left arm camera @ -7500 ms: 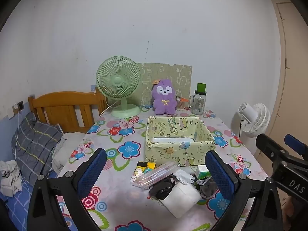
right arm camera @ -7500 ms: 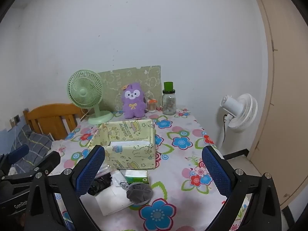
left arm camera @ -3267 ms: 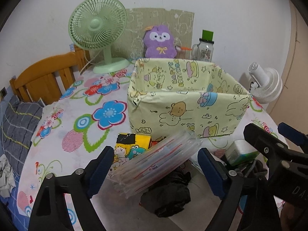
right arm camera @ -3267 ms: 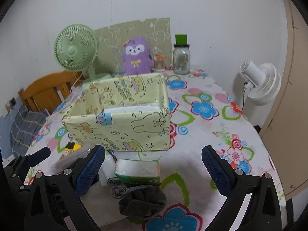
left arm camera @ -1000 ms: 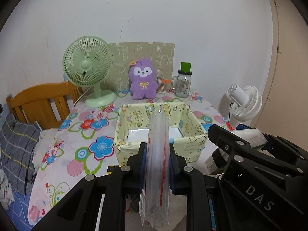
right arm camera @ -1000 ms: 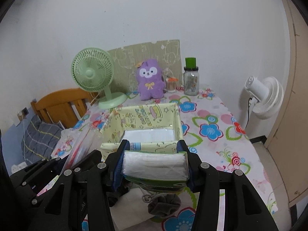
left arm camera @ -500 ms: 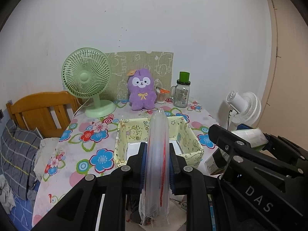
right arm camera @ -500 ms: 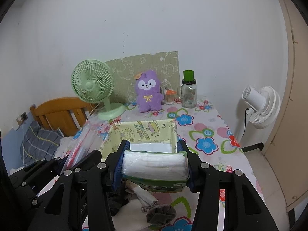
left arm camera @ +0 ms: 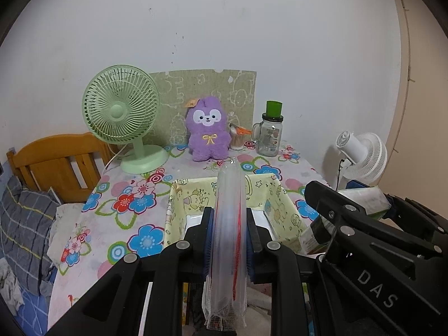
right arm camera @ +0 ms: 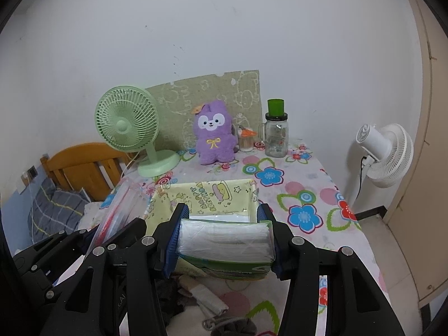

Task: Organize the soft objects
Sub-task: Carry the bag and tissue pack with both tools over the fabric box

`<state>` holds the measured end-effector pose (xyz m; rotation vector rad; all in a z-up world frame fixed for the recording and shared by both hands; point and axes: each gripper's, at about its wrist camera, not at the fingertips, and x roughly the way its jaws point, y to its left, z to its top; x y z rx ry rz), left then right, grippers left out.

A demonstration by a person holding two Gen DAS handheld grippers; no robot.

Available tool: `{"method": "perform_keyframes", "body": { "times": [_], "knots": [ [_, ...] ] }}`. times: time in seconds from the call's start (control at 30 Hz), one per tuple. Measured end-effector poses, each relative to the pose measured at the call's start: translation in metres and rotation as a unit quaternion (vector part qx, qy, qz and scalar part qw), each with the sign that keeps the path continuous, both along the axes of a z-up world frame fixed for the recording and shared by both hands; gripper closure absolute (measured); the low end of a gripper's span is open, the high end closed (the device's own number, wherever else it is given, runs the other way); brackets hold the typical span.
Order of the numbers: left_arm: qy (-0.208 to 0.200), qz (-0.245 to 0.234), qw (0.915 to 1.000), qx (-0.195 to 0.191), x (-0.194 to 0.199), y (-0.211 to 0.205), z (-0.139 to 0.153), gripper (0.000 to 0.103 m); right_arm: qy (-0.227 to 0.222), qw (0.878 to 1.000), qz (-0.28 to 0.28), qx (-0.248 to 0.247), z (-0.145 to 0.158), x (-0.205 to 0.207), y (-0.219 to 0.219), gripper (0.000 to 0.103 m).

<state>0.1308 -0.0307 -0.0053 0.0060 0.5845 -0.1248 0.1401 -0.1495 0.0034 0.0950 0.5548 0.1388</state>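
Observation:
My left gripper (left arm camera: pixel 228 240) is shut on a clear plastic pack with red stripes (left arm camera: pixel 228 252), held upright above the table in front of the yellow cartoon-print box (left arm camera: pixel 274 196). My right gripper (right arm camera: pixel 224 238) is shut on a green and white tissue pack (right arm camera: pixel 225 245), held just in front of the same box (right arm camera: pixel 207 193). The box is open at the top and a white item lies inside (right arm camera: pixel 221 218). The plastic pack also shows at the left of the right wrist view (right arm camera: pixel 120 210).
A purple plush toy (left arm camera: pixel 207 133), a green desk fan (left arm camera: pixel 123 114), a glass jar with a green lid (left arm camera: pixel 270 133) and a small cup stand at the back of the flowered table (right arm camera: pixel 305 196). Dark and white soft items lie below the grippers (right arm camera: pixel 207 302). A white floor fan (right arm camera: pixel 386 148) stands on the right.
Both grippers have risen a little with their loads and the box now looks lower and farther. Before that, each gripper closed on its pack and lifted it off the table.

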Motion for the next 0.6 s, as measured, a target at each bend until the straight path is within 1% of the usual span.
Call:
{"method": "perform_keyframes", "body": {
  "times": [0.3, 0.6],
  "knots": [
    [0.009, 0.009, 0.9999, -0.008, 0.036, 0.007, -0.005, 0.085, 0.000, 1.000, 0.001, -0.010, -0.002, 0.035, 0.004, 0.049],
    [0.025, 0.012, 0.9995, -0.012, 0.069, 0.013, -0.013, 0.085, 0.007, 1.000, -0.001, -0.007, -0.009, 0.067, 0.008, 0.049]
  ]
}}
